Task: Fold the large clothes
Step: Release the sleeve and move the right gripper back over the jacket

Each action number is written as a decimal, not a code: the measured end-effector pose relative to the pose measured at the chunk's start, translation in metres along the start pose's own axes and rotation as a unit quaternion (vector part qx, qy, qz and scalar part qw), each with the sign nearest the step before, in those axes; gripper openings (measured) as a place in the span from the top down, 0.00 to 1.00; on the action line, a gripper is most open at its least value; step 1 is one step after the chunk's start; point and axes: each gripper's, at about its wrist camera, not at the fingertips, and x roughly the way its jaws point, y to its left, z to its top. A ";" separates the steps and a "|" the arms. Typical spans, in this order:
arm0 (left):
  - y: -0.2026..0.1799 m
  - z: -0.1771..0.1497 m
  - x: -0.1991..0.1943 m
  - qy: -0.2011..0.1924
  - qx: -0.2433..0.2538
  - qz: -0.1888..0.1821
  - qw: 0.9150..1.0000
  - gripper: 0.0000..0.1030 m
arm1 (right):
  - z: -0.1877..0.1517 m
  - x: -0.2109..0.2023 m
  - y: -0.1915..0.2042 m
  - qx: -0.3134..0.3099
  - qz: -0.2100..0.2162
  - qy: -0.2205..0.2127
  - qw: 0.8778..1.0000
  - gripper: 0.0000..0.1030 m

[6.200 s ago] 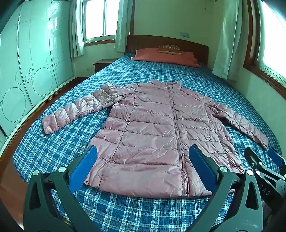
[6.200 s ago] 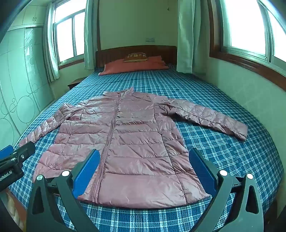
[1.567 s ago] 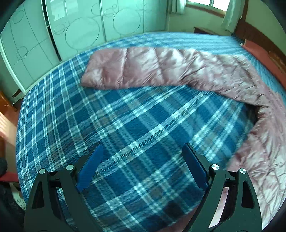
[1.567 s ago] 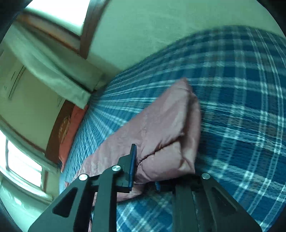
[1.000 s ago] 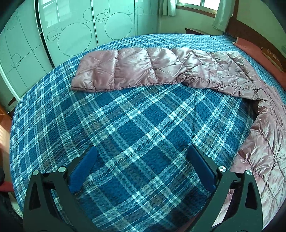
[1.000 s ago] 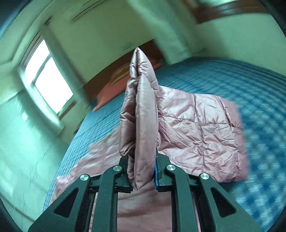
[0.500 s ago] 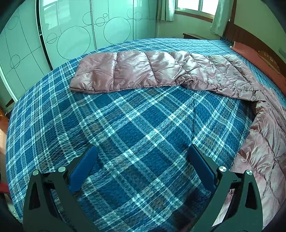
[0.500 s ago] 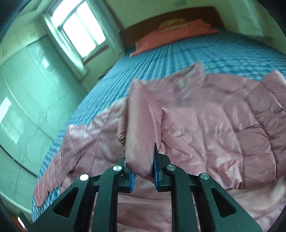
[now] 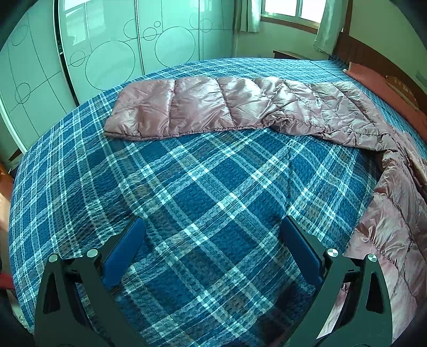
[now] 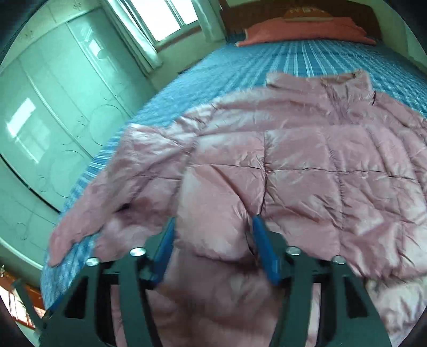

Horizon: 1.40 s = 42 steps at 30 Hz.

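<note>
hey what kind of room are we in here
Most likely a home bedroom. A pink puffer jacket lies on a bed with a blue plaid bedspread, a reddish pillow sits against a dark wooden headboard, and a wardrobe with circle-patterned sliding doors lines one wall.

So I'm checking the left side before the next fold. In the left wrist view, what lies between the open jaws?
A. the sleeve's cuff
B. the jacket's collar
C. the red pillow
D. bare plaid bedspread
D. The left gripper has its jaws spread wide over the bare plaid bedspread, while the jacket's sleeve lies flat farther ahead, untouched.
</note>
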 end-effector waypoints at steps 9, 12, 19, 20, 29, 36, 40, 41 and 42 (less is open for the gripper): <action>0.000 -0.001 0.000 -0.001 0.001 0.002 1.000 0.02 | 0.011 -0.090 -0.142 0.055 -0.261 -0.077 0.961 0.43; 0.000 -0.001 0.001 -0.001 0.000 0.001 1.000 0.02 | -0.006 -0.070 -0.186 0.078 -0.304 -0.020 0.949 0.43; -0.001 -0.001 0.000 -0.001 0.000 0.002 1.000 0.02 | 0.019 -0.076 -0.185 0.067 -0.288 -0.048 0.954 0.43; -0.001 -0.001 0.000 -0.001 0.000 0.002 1.000 0.02 | 0.023 -0.081 -0.191 0.071 -0.290 -0.054 0.953 0.43; -0.001 -0.001 0.000 -0.002 -0.001 0.001 1.000 0.02 | 0.051 -0.043 -0.220 0.073 -0.294 -0.009 0.953 0.35; -0.003 -0.001 -0.001 -0.003 0.001 0.003 1.000 0.02 | 0.002 -0.065 -0.187 0.069 -0.285 -0.026 0.956 0.35; -0.002 -0.002 0.000 -0.003 0.000 0.002 1.000 0.02 | 0.002 -0.076 -0.179 0.076 -0.280 -0.036 0.956 0.35; -0.003 -0.002 0.000 -0.003 0.000 0.002 1.000 0.02 | 0.000 -0.081 -0.177 0.082 -0.272 -0.046 0.958 0.35; -0.005 -0.002 -0.001 -0.004 0.001 0.004 1.000 0.02 | 0.000 -0.083 -0.180 0.083 -0.272 -0.049 0.958 0.35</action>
